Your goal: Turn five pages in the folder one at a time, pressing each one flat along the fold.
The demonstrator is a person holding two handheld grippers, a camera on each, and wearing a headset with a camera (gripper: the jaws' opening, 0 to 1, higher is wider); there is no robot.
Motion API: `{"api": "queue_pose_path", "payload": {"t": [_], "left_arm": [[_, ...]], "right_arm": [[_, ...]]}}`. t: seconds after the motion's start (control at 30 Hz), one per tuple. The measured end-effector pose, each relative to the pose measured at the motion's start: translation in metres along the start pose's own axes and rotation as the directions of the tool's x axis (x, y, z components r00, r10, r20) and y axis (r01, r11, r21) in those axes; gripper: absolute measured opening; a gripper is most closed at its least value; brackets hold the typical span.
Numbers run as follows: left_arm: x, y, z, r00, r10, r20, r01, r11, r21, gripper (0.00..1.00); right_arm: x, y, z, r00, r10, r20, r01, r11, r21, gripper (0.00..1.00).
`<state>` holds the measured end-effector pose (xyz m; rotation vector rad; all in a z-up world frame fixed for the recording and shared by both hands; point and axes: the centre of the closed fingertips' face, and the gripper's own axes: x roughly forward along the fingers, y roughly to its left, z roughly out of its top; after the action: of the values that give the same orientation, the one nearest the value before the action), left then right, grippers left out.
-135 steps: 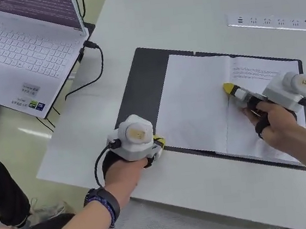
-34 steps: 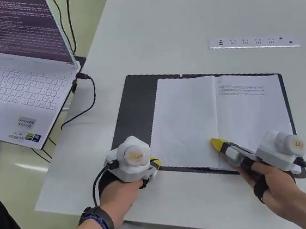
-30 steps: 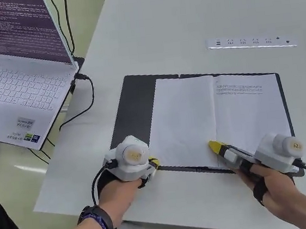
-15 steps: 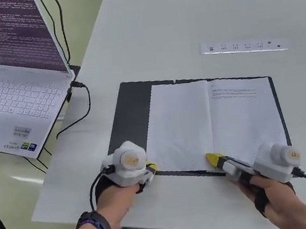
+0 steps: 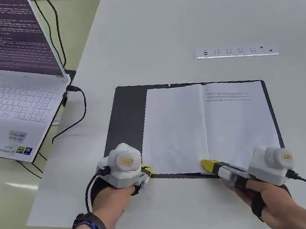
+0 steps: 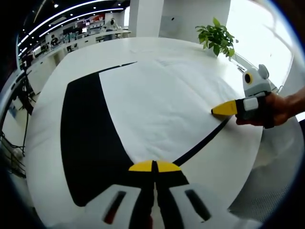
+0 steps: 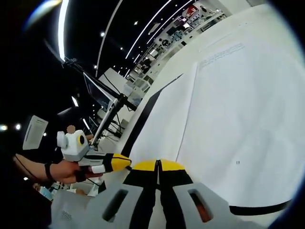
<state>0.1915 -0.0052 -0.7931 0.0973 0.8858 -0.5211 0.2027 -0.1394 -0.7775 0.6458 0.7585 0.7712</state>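
Note:
The black folder (image 5: pixel 125 123) lies open on the white table, with a blank left page (image 5: pixel 173 128) and a right page (image 5: pixel 239 124) that has a few lines of print at its top. My left gripper (image 5: pixel 146 171) is shut, its yellow tips resting on the folder's near left corner; its own view puts the tips (image 6: pixel 154 166) over the black cover (image 6: pixel 86 143). My right gripper (image 5: pixel 206 166) is shut too, its tip at the near end of the fold (image 5: pixel 204 125). From the right gripper view, the shut tips (image 7: pixel 158 165) sit beside the fold (image 7: pixel 187 114).
An open white laptop (image 5: pixel 7 80) sits at the left, with a black cable (image 5: pixel 76 114) trailing toward the folder. A white power strip (image 5: pixel 236 51) lies beyond the folder. The table's near edge runs just below both hands. A potted plant (image 6: pixel 219 40) stands far off.
My right gripper has slid down the fold from the upper part of the pages to its near end. The left gripper has stayed on the folder's corner. The head camera has shifted.

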Motion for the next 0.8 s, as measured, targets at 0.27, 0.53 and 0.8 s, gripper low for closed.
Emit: {"api": "queue_pose_path", "payload": {"t": [0.27,0.53,0.8], "left_arm": [[0.001,-0.001,0.001,0.9986,-0.041,-0.035,0.040,0.999,-0.008,0.00],[-0.004,-0.010,0.013,0.9966,-0.081,-0.020,0.080,0.997,-0.018,0.13],[-0.018,-0.019,0.032,0.9934,-0.113,0.020,0.112,0.994,0.013,0.23]], "right_arm": [[-0.006,0.006,0.009,0.9999,0.011,-0.004,-0.011,1.000,-0.018,0.00],[-0.028,-0.001,0.024,0.9995,-0.024,-0.022,0.022,0.995,-0.098,0.11],[-0.050,-0.006,0.039,0.9980,-0.064,0.004,0.063,0.984,-0.168,0.26]]}}
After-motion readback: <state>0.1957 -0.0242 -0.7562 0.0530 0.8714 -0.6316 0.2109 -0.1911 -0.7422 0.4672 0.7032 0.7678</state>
